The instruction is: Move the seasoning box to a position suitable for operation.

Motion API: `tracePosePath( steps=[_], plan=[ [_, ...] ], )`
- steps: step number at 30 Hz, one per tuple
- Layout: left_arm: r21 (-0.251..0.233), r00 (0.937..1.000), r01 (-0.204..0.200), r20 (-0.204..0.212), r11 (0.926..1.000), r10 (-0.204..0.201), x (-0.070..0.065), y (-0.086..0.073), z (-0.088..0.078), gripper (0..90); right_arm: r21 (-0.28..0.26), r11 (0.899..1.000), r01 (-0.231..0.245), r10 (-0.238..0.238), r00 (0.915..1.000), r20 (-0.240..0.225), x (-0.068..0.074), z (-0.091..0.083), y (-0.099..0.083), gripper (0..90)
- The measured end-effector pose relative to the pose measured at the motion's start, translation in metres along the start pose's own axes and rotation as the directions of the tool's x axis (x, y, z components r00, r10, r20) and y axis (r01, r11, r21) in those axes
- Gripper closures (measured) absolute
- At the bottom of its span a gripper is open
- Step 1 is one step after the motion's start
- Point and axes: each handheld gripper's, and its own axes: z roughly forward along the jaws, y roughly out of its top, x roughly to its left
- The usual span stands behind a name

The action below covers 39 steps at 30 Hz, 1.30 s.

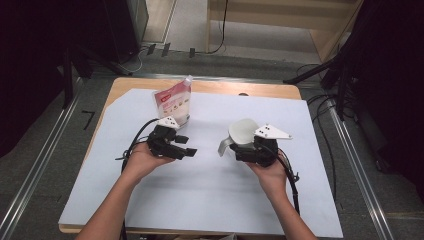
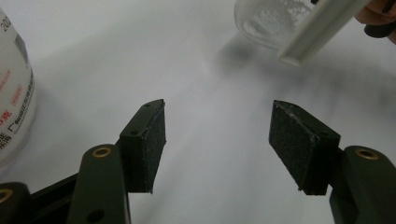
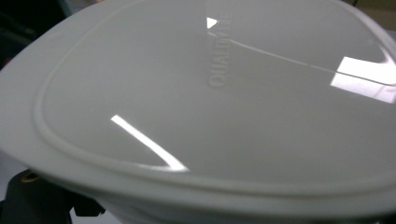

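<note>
White plastic fills the right gripper's view: a scoop point(image 3: 210, 107) with a raised rim and embossed lettering, tipped up close to the lens. From above, the right gripper point(image 1: 250, 149) carries this scoop point(image 1: 241, 133), its handle sticking out toward the pouch point(image 1: 173, 104). I judge it clamped, though the pads are hidden behind the plastic. The pouch stands upright on the sheet point(image 1: 210, 195), at its far edge, looking sealed. The left gripper point(image 1: 181, 146) hovers just in front of the pouch with jaws spread wide and nothing between them. So the scoop seems picked up; opening or steadying the pouch and getting anything out of it remain undone.
</note>
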Motion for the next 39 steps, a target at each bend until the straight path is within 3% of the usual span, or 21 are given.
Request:
tracePosePath(
  steps=[6, 10, 20, 25, 32, 34, 36, 39],
  plan=[
    [-0.013, 0.9999, 0.005, -0.015, 0.9999, -0.005, 0.0, 0.0, -0.001, 36.9, 0.036, 0.998, 0.06, -0.057, 0.9938, -0.096, 0.008, 0.005, -0.008, 12.8],
    [-0.013, 0.9999, 0.007, -0.016, 0.9999, -0.007, 0.0, 0.0, -0.001, 36.9, 0.065, 0.994, 0.092, -0.084, 0.9885, -0.126, 0.013, 0.013, -0.014, 12.8],
    [0.015, 0.9999, -0.012, -0.005, 0.9998, 0.012, -0.003, 0.0, 0.0, 37.1, 0.094, 0.99, 0.103, -0.09, 0.9876, -0.128, 0.017, 0.028, -0.026, 12.7],
    [-0.003, 1.0, -0.01, 0.0, 0.9999, 0.01, -0.005, -0.001, 0.001, 37.3, 0.072, 0.993, 0.096, -0.086, 0.987, -0.136, 0.014, 0.03, -0.028, 12.6],
    [0.014, 0.9998, -0.02, 0.004, 0.9997, 0.02, -0.007, 0.0, 0.002, 39.3, 0.07, 0.994, 0.081, -0.072, 0.9898, -0.123, 0.016, 0.027, -0.032, 11.9],
    [0.006, 0.9996, -0.028, 0.008, 0.9996, 0.028, -0.008, 0.0, 0.003, 39.4, 0.078, 0.993, 0.085, -0.076, 0.9909, -0.111, 0.016, 0.027, -0.032, 8.4],
    [0.003, 0.9997, -0.024, 0.009, 0.9997, 0.024, -0.009, 0.0, 0.003, 39.4, 0.102, 0.993, 0.061, -0.049, 0.9925, -0.112, 0.015, 0.028, -0.033, 1.4],
    [0.005, 0.9997, -0.025, 0.006, 0.9997, 0.025, -0.007, 0.0, -0.001, 44.6, 0.138, 0.988, 0.067, -0.054, 0.9939, -0.096, 0.013, 0.023, -0.033, 0.1]
  ],
)
